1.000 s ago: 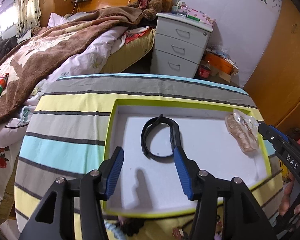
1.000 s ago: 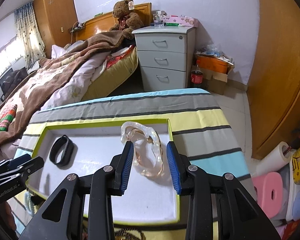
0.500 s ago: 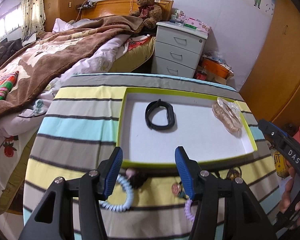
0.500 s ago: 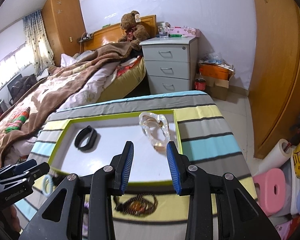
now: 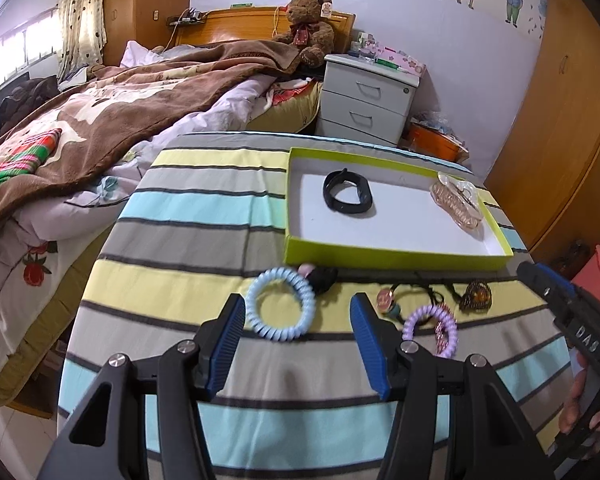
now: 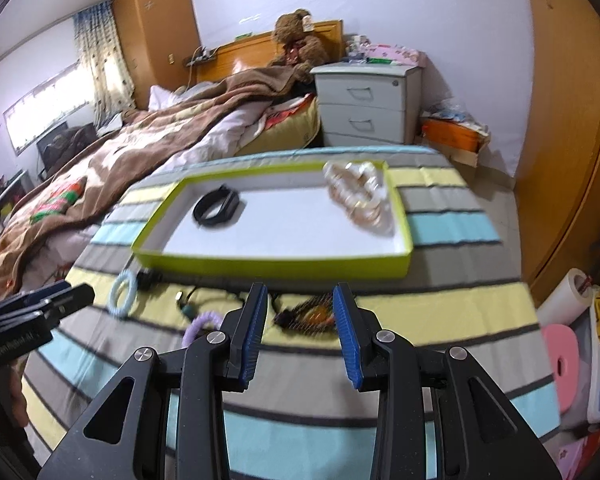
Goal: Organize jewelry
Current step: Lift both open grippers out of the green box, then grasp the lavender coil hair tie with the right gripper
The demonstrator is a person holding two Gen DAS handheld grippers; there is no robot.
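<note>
Left gripper (image 5: 296, 322): jaws spread, nothing between the pads; hovers over the striped cloth (image 5: 204, 216), just short of the pale blue coil tie (image 5: 281, 305), touching none of it.
Right gripper (image 6: 300, 312): jaws parted, narrower than the left pair, empty; hangs above the dark beaded piece (image 6: 310, 316), which shows blurred in the gap, apart from the pads.
Green tray (image 5: 396, 257): shallow, lime walls, white floor; sits on the cloth at the far side of the table.
Inside the tray: two things. Black band (image 5: 348, 196), curled into a loop, toward the left half; clear pinkish bracelets (image 5: 458, 202) in a bunch against the right wall.
In front of the tray, on the cloth: pale blue coil tie, one; purple coil tie (image 5: 430, 330), one; dark beaded piece (image 5: 476, 296) with amber centre, one; small round charm on a dark cord (image 5: 388, 303), one; black clump (image 5: 323, 278) touching the blue coil and the tray wall, kind cannot tell.
Grippers: two, each held by a hand (image 5: 588, 404).
Behind: bed with brown blanket, teddy bear (image 5: 308, 28), grey drawer unit (image 5: 366, 102).
</note>
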